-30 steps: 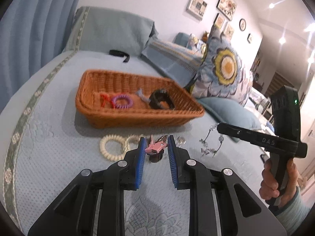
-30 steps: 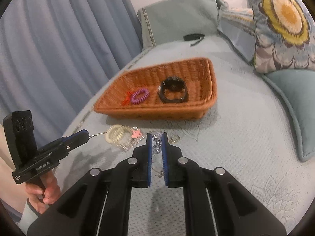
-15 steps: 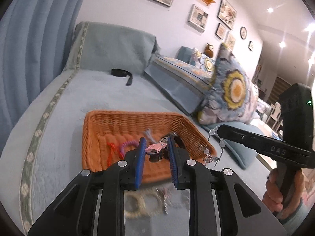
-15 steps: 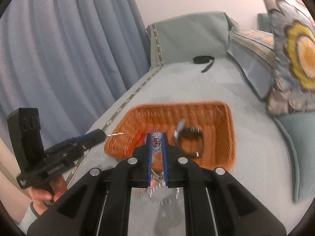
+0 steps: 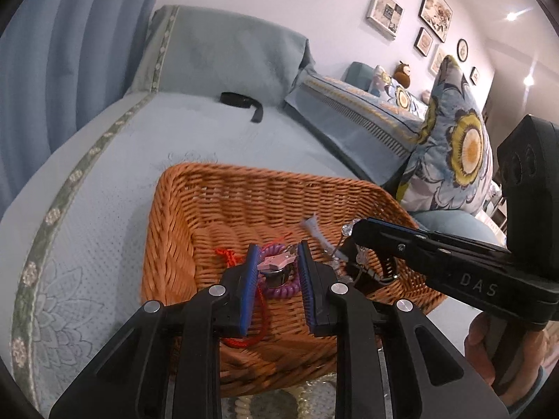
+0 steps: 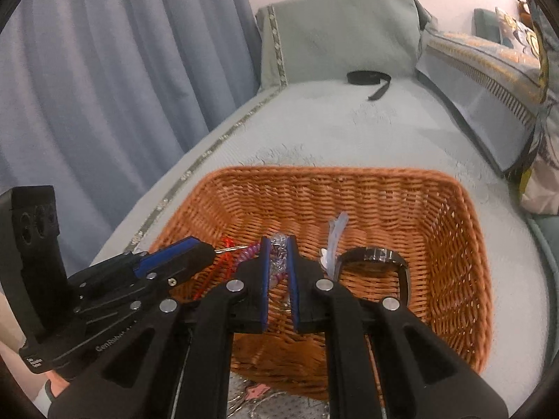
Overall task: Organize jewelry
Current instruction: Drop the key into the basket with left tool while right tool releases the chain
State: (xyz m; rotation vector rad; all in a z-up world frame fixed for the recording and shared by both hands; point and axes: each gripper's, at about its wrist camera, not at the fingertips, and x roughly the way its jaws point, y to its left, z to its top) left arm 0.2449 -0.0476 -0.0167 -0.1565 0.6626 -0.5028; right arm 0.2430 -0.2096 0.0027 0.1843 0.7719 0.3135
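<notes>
An orange wicker basket lies on the light blue bed, and both grippers hang over its near half. My left gripper is shut on a small pink clip with a metal piece under it. It also shows at the left of the right wrist view as the left gripper. My right gripper is shut on a silver beaded bracelet that dangles below its tip; from the left wrist it is the right gripper. Inside lie a purple coil tie, a red cord, a black watch and a pale ribbon piece.
A cream bead bracelet and a pink star piece lie on the bed in front of the basket. A black strap rests farther back. Flowered pillows line the right side; a blue curtain hangs at the left.
Both grippers have moved forward from the bed in front of the basket to above its inside, carrying the pink clip and the silver bracelet. The cream bracelet stayed behind on the bed.
</notes>
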